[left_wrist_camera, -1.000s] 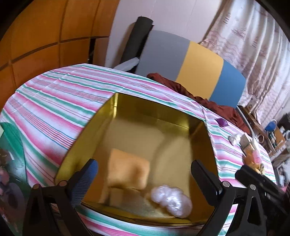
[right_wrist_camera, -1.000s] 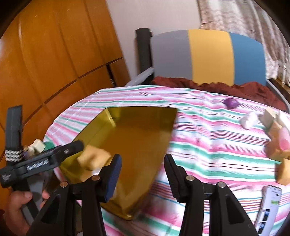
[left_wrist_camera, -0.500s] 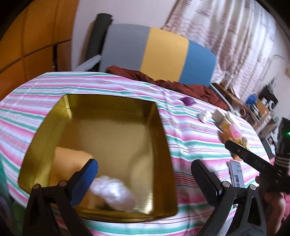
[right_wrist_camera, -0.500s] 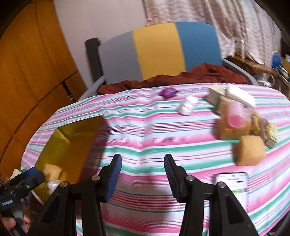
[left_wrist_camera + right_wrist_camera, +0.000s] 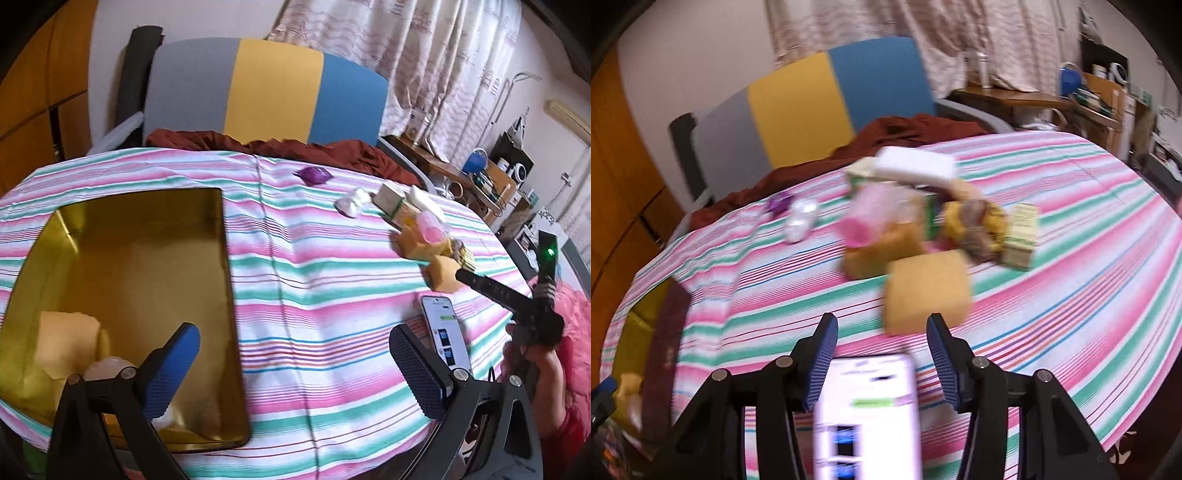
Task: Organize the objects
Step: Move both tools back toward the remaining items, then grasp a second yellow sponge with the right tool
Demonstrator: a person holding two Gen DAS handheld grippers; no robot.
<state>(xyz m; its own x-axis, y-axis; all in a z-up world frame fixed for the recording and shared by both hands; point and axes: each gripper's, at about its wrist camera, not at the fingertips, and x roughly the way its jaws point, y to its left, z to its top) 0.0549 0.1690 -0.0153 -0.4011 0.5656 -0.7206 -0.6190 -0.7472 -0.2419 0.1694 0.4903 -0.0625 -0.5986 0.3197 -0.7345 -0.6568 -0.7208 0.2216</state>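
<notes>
A gold tin [image 5: 207, 258] lies on the striped tablecloth at the left and holds a yellow sponge [image 5: 66, 343] and a pale pink lump [image 5: 107, 367]. My left gripper [image 5: 295, 369] is open and empty, just right of the tin's near corner. My right gripper [image 5: 882, 354] is open and empty above a phone [image 5: 868, 417], facing a yellow sponge [image 5: 927, 288] a little ahead. Behind it is a pile [image 5: 923, 214] of sponges, a pink-lidded jar and a white block. In the left wrist view the pile [image 5: 424, 229] sits at the right.
A small purple object [image 5: 314, 174] and a white lump [image 5: 351, 203] lie near the table's far edge. A chair [image 5: 258, 92] with a red cloth stands behind the table. A cluttered shelf [image 5: 491, 181] is at the right. The phone [image 5: 443, 332] lies near the front edge.
Both grippers have swung to the right, away from the tin. The right gripper now faces the pile and the phone. Both stay open and empty.
</notes>
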